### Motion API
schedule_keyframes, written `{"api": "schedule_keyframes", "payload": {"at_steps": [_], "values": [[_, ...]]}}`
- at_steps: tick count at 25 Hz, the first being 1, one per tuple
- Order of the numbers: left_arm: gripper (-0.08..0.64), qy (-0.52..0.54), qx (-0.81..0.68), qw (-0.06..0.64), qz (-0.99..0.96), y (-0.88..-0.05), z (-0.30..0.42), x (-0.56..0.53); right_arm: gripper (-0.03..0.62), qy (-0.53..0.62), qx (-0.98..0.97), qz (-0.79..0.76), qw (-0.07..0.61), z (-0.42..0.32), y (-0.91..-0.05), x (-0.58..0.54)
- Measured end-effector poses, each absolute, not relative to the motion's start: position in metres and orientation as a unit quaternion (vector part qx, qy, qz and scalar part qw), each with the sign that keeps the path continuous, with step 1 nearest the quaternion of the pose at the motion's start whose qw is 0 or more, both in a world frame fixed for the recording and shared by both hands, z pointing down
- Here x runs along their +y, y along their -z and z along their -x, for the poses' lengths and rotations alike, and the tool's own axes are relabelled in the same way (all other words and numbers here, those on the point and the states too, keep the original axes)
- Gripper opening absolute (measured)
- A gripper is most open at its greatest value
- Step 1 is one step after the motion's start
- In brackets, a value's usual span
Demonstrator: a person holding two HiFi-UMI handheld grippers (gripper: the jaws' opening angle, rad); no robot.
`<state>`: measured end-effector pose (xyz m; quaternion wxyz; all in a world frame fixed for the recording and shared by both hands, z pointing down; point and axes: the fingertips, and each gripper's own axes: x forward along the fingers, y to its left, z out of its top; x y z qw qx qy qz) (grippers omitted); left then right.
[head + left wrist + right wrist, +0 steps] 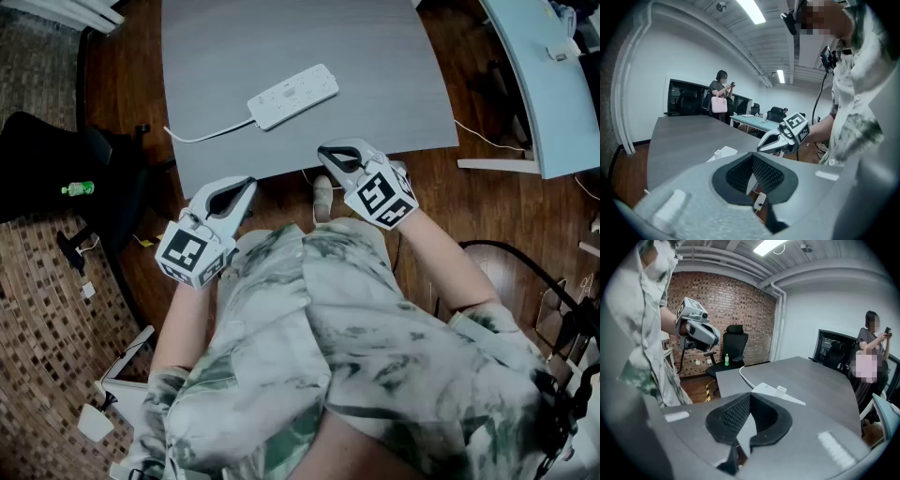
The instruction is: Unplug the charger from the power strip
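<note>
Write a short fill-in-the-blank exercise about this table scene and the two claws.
1. The white power strip lies on the grey ____.
2. The left claw and the right claw are both ____ and hold nothing.
3. The green bottle rests on a black office ____.
Missing words: table; shut; chair.

In the head view, what is plugged into the long white plastic power strip (292,96) is too small for me to tell. The top edge cuts off the grey worktop (375,66). In its own view, the left claw (750,180) hides most of that strip.
</note>
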<state>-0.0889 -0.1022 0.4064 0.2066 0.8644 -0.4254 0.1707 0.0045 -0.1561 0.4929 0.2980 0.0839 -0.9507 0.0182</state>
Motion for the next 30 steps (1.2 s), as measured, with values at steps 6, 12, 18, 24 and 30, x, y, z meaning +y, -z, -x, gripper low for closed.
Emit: {"api": "schedule_keyframes", "payload": {"at_steps": [6, 12, 18, 24, 30], "values": [[0.003, -0.203, -0.425, 0.2, -0.859, -0.436, 0.073, -0.183, 0.008, 0.032, -0.944, -0.086, 0.317, 0.008, -0.54, -0.254], [0.089, -0.24, -0.408, 0.199, -0.858, -0.47, 0.082, -0.244, 0.008, 0.021, -0.941, -0.11, 0.32, 0.039, -0.579, -0.317], [0.135, -0.301, -0.372, 0.194, -0.856, -0.519, 0.087, -0.289, 0.008, 0.005, -0.933, -0.105, 0.343, 0.058, -0.609, -0.33], [0.153, -0.363, -0.325, 0.19, -0.852, -0.571, 0.092, -0.321, 0.006, -0.012, -0.933, -0.104, 0.345, 0.056, -0.624, -0.331], [0.152, -0.393, -0.277, 0.199, -0.854, -0.599, 0.082, -0.319, 0.005, -0.021, -0.936, -0.097, 0.338, 0.053, -0.621, -0.329]]}}
